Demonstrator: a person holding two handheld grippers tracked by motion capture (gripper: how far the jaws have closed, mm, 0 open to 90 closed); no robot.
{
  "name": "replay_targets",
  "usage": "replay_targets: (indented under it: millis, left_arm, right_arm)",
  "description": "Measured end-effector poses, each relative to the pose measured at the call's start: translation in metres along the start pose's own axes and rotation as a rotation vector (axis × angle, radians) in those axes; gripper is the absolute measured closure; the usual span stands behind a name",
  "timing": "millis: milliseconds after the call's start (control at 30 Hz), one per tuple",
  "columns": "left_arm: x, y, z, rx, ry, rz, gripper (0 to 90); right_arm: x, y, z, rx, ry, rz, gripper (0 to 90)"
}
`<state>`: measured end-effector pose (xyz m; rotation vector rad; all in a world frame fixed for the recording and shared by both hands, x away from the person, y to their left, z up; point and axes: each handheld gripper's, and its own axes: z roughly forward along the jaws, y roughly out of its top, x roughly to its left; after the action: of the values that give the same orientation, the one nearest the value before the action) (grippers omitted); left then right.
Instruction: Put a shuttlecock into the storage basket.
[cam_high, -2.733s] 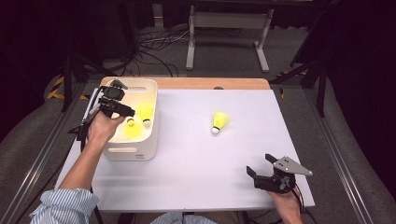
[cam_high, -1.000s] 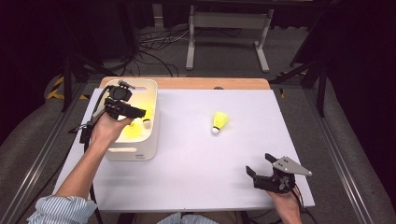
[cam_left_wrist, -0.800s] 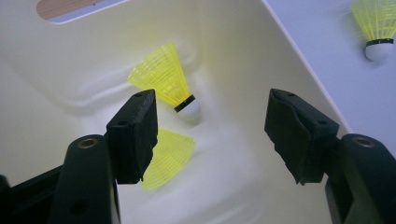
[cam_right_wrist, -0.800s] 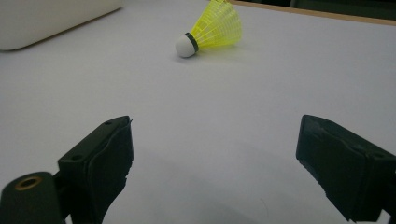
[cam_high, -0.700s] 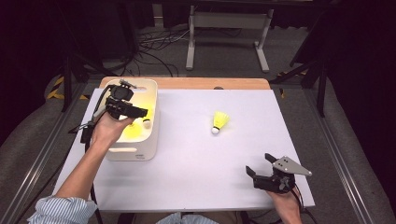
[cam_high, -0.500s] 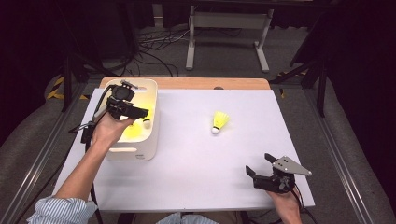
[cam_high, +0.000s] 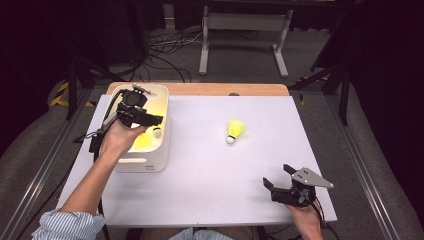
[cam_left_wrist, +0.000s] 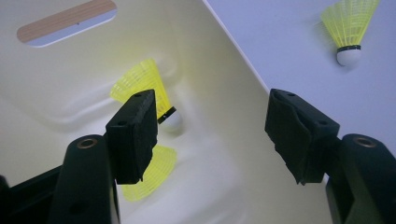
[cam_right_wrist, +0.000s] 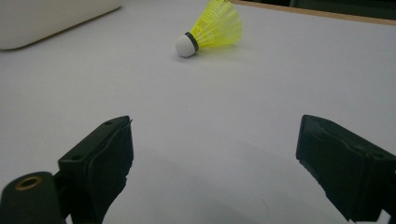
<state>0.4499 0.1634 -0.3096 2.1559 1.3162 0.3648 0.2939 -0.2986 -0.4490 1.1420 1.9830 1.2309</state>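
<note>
1. Spread wide and holding nothing, the jaws of the left gripper (cam_high: 150, 120) hover over the cream bin (cam_high: 162, 150); the right gripper (cam_high: 276, 186) also has its jaws apart, empty, low over the white table (cam_high: 210, 175), well apart from the bin.
2. Two yellow shuttlecocks lie inside the bin: the left gripper view shows one whole (cam_left_wrist: 149, 95), white cork against the bin wall, and a second skirt (cam_left_wrist: 152, 175) half hidden behind the left jaw.
3. From the high view, those two are a yellow patch under the hand.
4. A third shuttlecock (cam_high: 234, 131) lies on the table right of the bin, cork toward the person.
</note>
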Motion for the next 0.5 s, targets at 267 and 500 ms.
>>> replay_targets:
  millis: [267, 500]
  left_arm:
    - [-0.0068, 0.0006, -0.0022, -0.014, -0.014, 0.014, 35.0]
    - [-0.01, 0.0036, -0.0027, -0.023, -0.036, 0.012, 35.1]
  right_arm:
    - [0.0002, 0.0001, 0.0, -0.001, 0.006, -0.004, 11.3]
    - [-0.0011, -0.0004, 0.0004, -0.002, 0.008, 0.006, 11.3]
